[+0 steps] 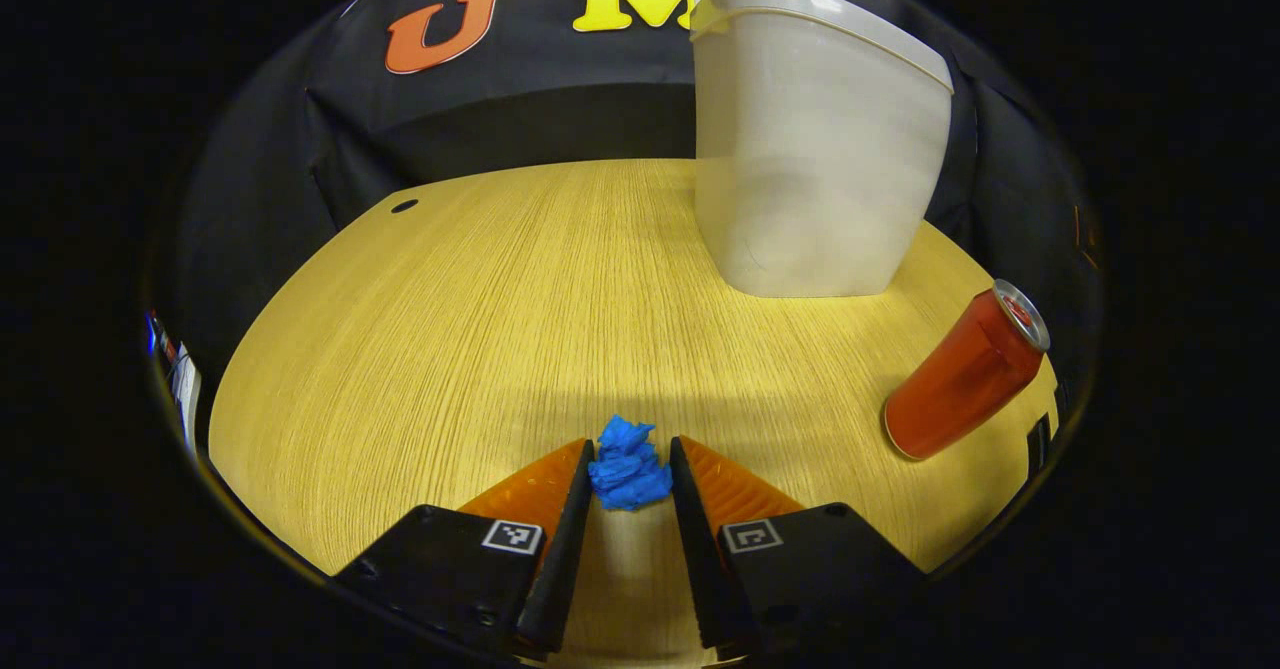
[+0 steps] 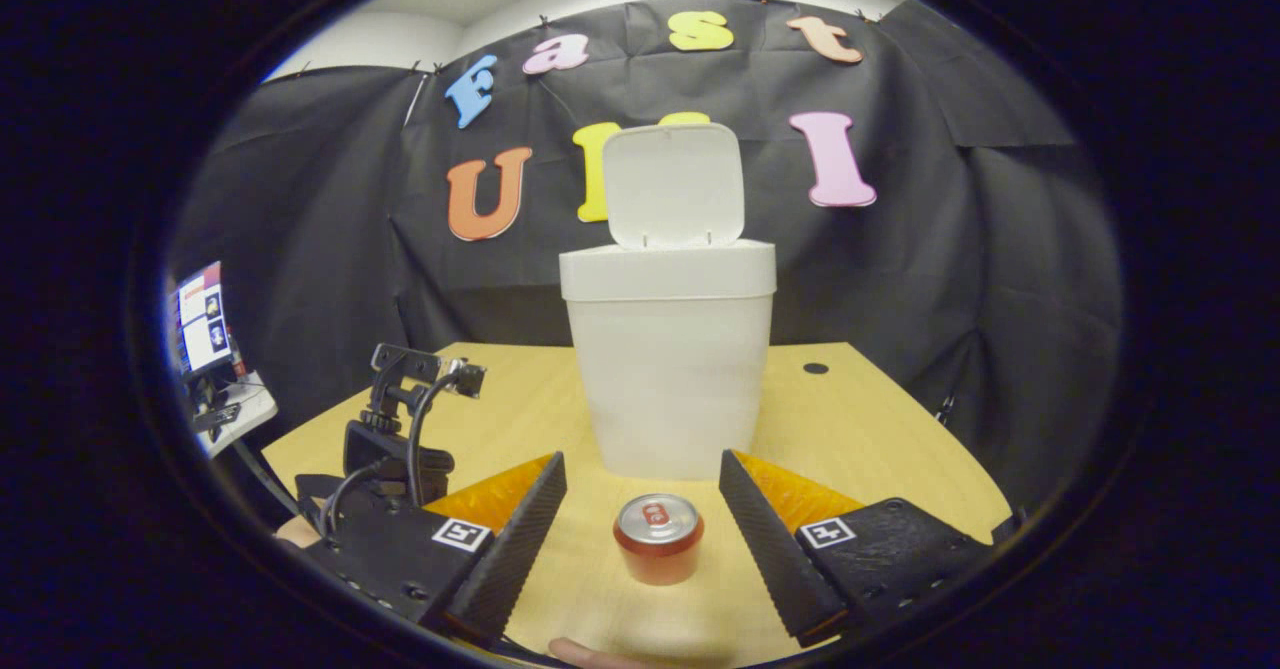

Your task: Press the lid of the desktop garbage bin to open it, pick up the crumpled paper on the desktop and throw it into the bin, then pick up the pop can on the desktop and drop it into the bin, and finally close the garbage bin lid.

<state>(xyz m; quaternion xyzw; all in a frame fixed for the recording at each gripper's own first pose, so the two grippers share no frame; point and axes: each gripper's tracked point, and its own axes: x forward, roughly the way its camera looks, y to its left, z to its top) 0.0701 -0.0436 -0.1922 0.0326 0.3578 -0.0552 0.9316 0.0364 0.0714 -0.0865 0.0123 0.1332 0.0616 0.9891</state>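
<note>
**One paper wad between the left fingers, one can before the right, one bin with its lid up**

In the left gripper view, the left gripper [image 1: 630, 469] sits low over the wooden desktop [image 1: 480, 289]. Its two fingers stand narrowly apart, and one blue crumpled paper [image 1: 628, 464] lies between their tips, at 6 o'clock in the view. The paper looks touched on both sides, but whether the fingers truly press it cannot be told. At 3 o'clock stands one red pop can [image 1: 965, 374], leaning in the lens curve, with its silver top showing. Farther off, at 1 o'clock, rises one pale garbage bin [image 1: 815, 159]; its top is cut off at the view's edge.

In the right gripper view, the right gripper [image 2: 642, 469] holds its two fingers wide apart with nothing gripped. The same single pop can [image 2: 657, 539] stands upright on the desktop [image 2: 880, 429] between them, clear of both, at 6 o'clock. A fingertip of the person's hand [image 2: 590, 653] peeks in at the bottom edge, mostly cut off. At 8 o'clock, the other gripper's camera mount [image 2: 400, 419] and cables show, partly hidden behind the near finger. Beyond the can, at centre, stands the bin [image 2: 668, 379], its lid [image 2: 674, 185] swung upright and open. A screen [image 2: 203, 324] at 9 o'clock is too small to make out.
</note>
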